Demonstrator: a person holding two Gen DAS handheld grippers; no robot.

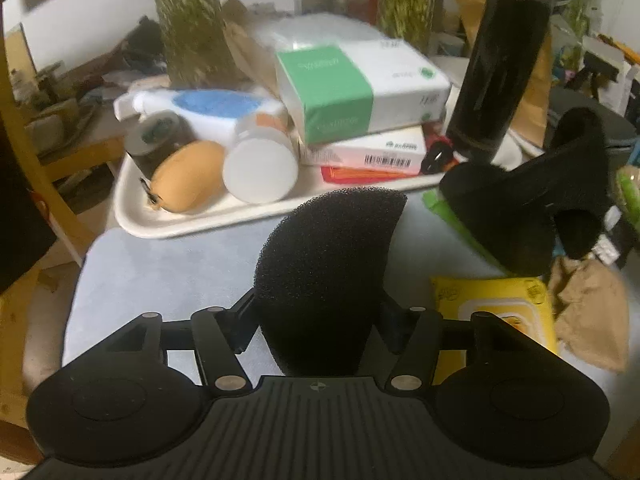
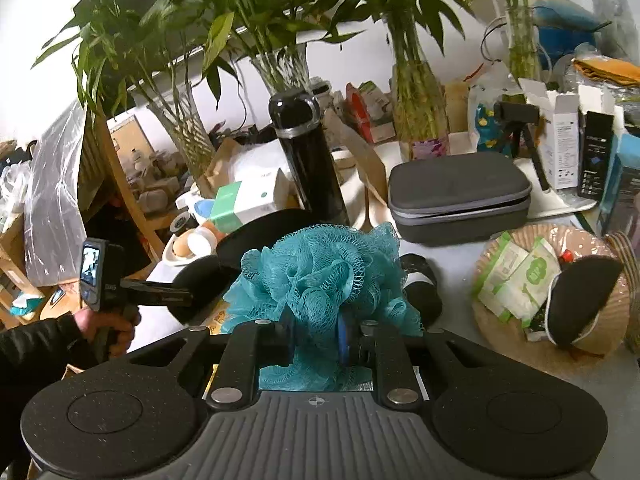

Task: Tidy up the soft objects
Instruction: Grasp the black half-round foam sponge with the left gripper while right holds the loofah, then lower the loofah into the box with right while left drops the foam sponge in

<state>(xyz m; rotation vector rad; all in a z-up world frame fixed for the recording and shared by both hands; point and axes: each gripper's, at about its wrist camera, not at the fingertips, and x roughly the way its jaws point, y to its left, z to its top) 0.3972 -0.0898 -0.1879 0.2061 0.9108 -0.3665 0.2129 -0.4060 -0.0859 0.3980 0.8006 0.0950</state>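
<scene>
A black foam sponge (image 1: 332,248) stands between the fingers of my left gripper (image 1: 320,320), and both pads press into its sides. It hangs over the pale blue mat (image 1: 160,272), just in front of the white tray (image 1: 132,216). In the right wrist view the same sponge (image 2: 200,280) shows at the tip of the left gripper, which a hand (image 2: 116,328) holds. My right gripper (image 2: 316,340) is shut on a teal mesh bath pouf (image 2: 324,268), which bulges above the jaws and hides the table behind it.
The tray holds an orange egg-shaped thing (image 1: 188,176), a white jar (image 1: 260,168) and stacked boxes (image 1: 360,88). A black bottle (image 1: 504,72), a black cloth (image 1: 520,200), a yellow wipes pack (image 1: 500,304) and a brown rag (image 1: 592,312) lie at the right. A grey case (image 2: 460,196) and a woven basket (image 2: 496,332) stand further right.
</scene>
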